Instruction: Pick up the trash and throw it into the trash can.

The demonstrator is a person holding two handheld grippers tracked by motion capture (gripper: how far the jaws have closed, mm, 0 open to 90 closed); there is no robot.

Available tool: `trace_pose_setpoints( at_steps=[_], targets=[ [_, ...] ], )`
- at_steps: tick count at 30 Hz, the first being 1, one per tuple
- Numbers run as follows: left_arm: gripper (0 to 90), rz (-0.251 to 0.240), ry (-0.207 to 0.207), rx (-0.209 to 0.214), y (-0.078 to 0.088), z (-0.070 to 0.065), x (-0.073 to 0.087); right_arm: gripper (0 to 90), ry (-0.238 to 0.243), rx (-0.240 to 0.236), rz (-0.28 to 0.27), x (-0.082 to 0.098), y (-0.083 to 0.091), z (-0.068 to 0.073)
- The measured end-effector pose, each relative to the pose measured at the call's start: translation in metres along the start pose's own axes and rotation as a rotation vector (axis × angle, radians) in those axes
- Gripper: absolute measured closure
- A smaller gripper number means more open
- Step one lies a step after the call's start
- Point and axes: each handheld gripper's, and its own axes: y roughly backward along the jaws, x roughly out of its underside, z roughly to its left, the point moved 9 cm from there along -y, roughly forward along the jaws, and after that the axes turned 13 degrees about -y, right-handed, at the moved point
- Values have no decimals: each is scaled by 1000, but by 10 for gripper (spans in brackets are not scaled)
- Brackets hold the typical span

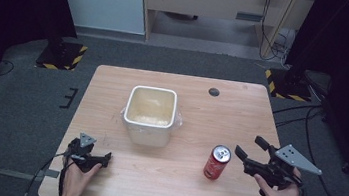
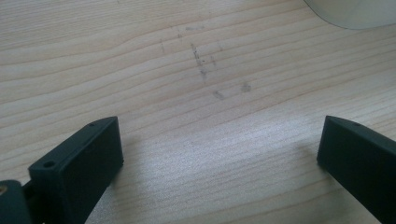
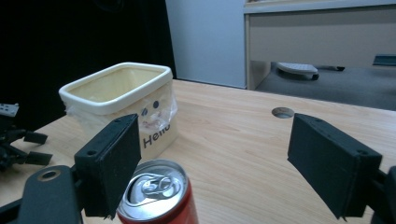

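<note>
standing upright on the surface [image 1: 171,188], the red can [image 1: 217,162] sits just beside the right gripper [image 1: 252,149], whose jaws are spread with nothing between them.
the right gripper view cuts off the can's lower body, yet shows "hello" on the white tub [image 3: 122,100]; the left gripper [image 2: 219,154] gapes over bare wood.

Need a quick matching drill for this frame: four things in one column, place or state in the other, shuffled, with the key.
Things:
1. can
2. white bin
3. left claw
4. right claw

Places or states:
A. jaws open over bare wood at the table's near left
B. middle of the table, plastic liner under its rim
C. upright, red, unopened, right of the bin and nearer the person
D. jaws open, just right of the can, not touching it

Pairs: 1-C, 2-B, 3-A, 4-D
</note>
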Motion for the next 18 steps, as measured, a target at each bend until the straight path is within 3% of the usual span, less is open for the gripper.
trace_pose_setpoints(
  at_steps=[18],
  targets=[
    [0,0,0,0,0,0,0,189,13,-49,69,25,-22,19]
  ],
)
